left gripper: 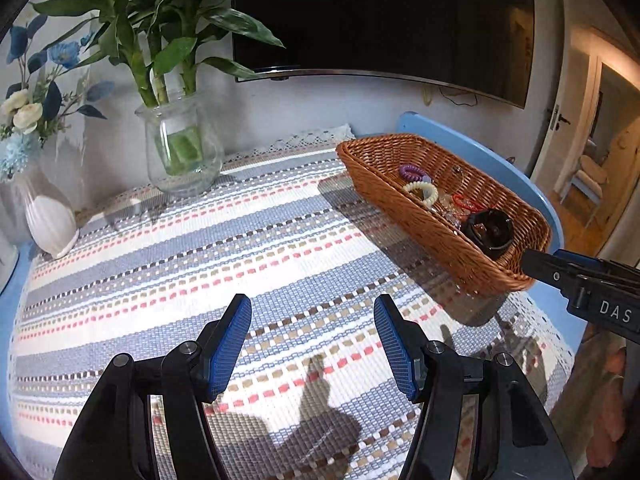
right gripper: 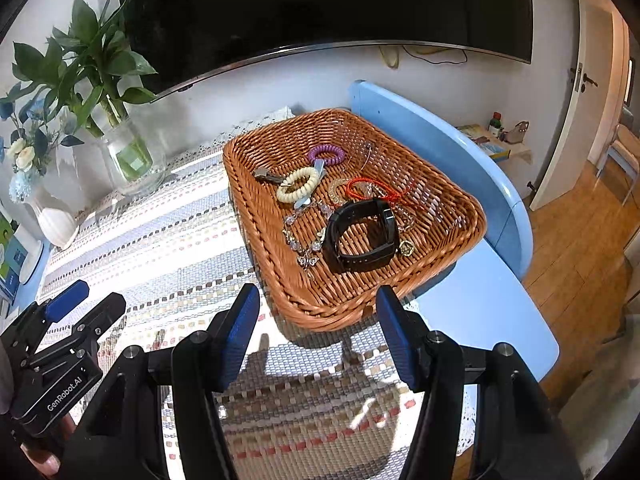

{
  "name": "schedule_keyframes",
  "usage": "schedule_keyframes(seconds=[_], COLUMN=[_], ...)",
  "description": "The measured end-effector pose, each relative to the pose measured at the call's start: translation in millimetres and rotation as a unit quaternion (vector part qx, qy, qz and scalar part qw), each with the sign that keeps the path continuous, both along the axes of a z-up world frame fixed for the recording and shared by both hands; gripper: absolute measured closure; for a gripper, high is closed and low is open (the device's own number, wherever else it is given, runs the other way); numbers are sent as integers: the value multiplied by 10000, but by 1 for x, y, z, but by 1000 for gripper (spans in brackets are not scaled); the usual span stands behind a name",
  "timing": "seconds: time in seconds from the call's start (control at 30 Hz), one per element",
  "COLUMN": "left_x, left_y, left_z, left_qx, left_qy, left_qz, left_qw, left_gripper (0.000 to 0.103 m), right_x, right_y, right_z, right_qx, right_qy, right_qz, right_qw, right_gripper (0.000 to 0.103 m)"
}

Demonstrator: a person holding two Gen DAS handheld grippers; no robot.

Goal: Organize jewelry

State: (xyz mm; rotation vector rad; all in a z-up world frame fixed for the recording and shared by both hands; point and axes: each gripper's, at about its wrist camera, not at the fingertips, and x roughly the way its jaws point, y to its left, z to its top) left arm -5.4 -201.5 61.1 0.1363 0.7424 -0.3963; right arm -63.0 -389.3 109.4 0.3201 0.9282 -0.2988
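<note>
A brown wicker basket [right gripper: 448,204] sits at the table's right side and holds jewelry: a black watch [right gripper: 360,236], a cream coil bracelet [right gripper: 298,185], a purple coil bracelet [right gripper: 327,154], a red cord [right gripper: 376,190] and a crystal chain [right gripper: 308,240]. The basket also shows in the left wrist view [left gripper: 400,208]. My right gripper [right gripper: 316,304] is open and empty, just in front of the basket's near rim. My left gripper [left gripper: 312,316] is open and empty over the striped cloth [left gripper: 200,264], left of the basket.
A glass vase with green stalks [left gripper: 182,152] and a white vase with blue flowers [left gripper: 48,216] stand at the back left. A dark TV [left gripper: 380,16] hangs on the wall. The blue table edge [right gripper: 500,312] drops off to the right.
</note>
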Motion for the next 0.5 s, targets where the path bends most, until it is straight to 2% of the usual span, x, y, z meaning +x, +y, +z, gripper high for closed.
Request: schedule_keyframes(seconds=[0.33,0.5], left_x=[-2,-1], left_y=[2,6], left_z=[-3,-2], left_qx=[-36,-291], left_qy=[112,166], left_qz=[11,25], left_qw=[9999,9994], left_gripper=[38,38], right_x=[-1,1], right_y=[1,2], right_z=[1,-2], right_qx=[8,21], right_qy=[16,71], right_qz=[9,48], right_qw=[10000,10000], right_gripper=[40,40])
